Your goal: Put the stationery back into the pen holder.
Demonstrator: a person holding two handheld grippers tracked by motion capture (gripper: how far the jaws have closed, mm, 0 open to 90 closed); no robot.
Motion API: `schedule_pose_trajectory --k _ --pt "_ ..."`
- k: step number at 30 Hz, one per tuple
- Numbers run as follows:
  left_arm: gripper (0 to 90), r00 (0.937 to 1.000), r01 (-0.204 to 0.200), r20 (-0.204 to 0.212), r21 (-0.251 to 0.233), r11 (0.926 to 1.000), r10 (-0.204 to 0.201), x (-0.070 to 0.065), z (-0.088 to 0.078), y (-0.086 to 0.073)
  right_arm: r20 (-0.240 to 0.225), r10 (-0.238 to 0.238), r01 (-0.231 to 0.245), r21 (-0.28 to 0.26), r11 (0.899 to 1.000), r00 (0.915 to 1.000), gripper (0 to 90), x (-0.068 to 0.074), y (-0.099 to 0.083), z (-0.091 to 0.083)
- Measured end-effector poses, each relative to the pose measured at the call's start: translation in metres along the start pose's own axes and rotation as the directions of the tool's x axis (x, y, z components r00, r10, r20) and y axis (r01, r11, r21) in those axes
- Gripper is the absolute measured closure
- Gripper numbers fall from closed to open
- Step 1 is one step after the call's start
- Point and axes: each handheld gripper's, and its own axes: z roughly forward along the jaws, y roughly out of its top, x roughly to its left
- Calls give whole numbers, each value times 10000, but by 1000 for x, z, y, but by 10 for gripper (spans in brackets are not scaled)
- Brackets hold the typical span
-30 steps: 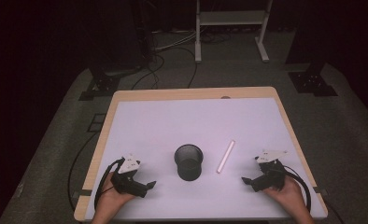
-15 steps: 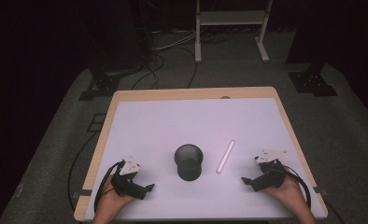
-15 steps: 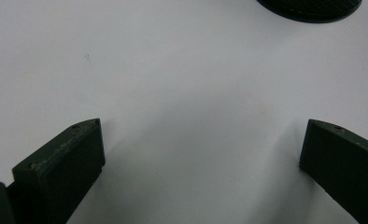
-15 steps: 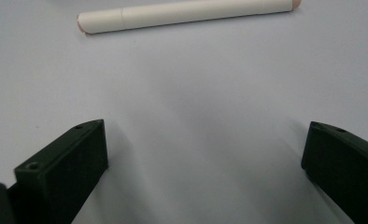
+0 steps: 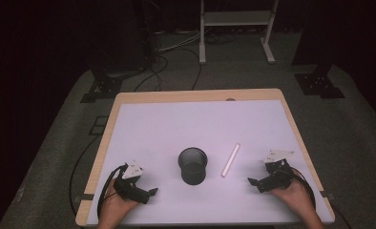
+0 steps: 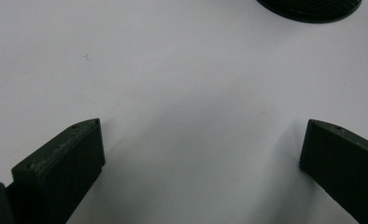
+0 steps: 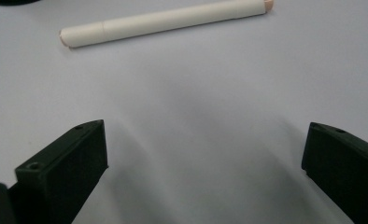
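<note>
A black mesh cup (image 5: 193, 165) stands upright near the front middle of the white table (image 5: 195, 129); its base edge (image 6: 310, 6) shows at the top of the left gripper view. Just right of it lies a white marker (image 5: 231, 159), seen closer as the marker (image 7: 166, 21) ahead of the right jaws. My left gripper (image 5: 150, 193) rests at the front left, open and empty, its jaws wide apart over bare table (image 6: 196, 93). At the front right my right gripper (image 5: 253, 182) is open too, short of the marker, holding nothing.
The table has a wooden rim (image 5: 195, 96). Beyond it the dark floor holds cables (image 5: 162, 62), a white metal stand (image 5: 236, 24) and black stand feet (image 5: 319, 83). Cables trail from both grippers off the front corners.
The left gripper has shifted slightly toward the front of the table. The right gripper, cup and marker stay where they were.
</note>
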Motion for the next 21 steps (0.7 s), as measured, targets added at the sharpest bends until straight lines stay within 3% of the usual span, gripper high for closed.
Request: schedule_pose_trajectory --k 21 --pt "0 10000 -6 5 23 10000 6 0 0 0 204 312 -311 -44 9995 9993 3 -3 37 -1"
